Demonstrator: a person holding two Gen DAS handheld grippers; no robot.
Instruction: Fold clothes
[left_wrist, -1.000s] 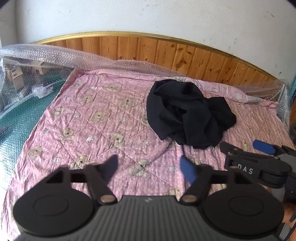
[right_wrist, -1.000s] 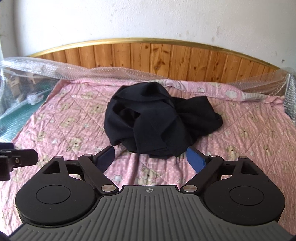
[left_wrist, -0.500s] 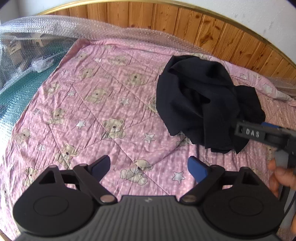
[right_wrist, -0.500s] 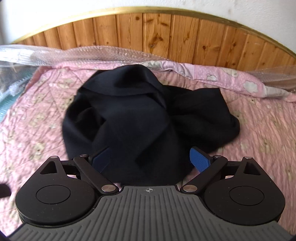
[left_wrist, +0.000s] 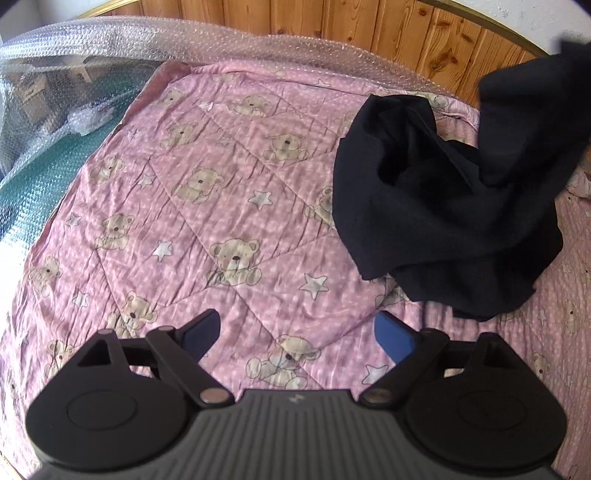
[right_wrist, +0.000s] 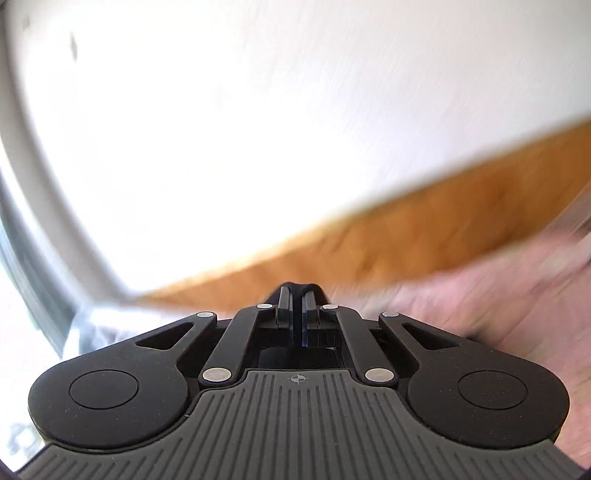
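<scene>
A black garment (left_wrist: 443, 206) lies crumpled on the right of the pink teddy-bear quilt (left_wrist: 221, 206), and one part of it rises toward the upper right corner of the left wrist view. My left gripper (left_wrist: 299, 332) hovers open over the quilt, to the near left of the garment, with nothing between its blue pads. In the blurred right wrist view, my right gripper (right_wrist: 297, 295) is shut, with a bit of the black garment (right_wrist: 295, 285) showing at its fingertips. That view is tilted up at the white wall and the headboard.
A wooden headboard (left_wrist: 332, 22) with a brass rim runs along the back. Bubble wrap (left_wrist: 74, 74) covers the far edge and the left side of the bed, over a green surface. Open quilt lies to the left of the garment.
My right gripper went from open above the garment to shut on it and swung upward, pulling part of the fabric up. My left gripper moved closer over the quilt.
</scene>
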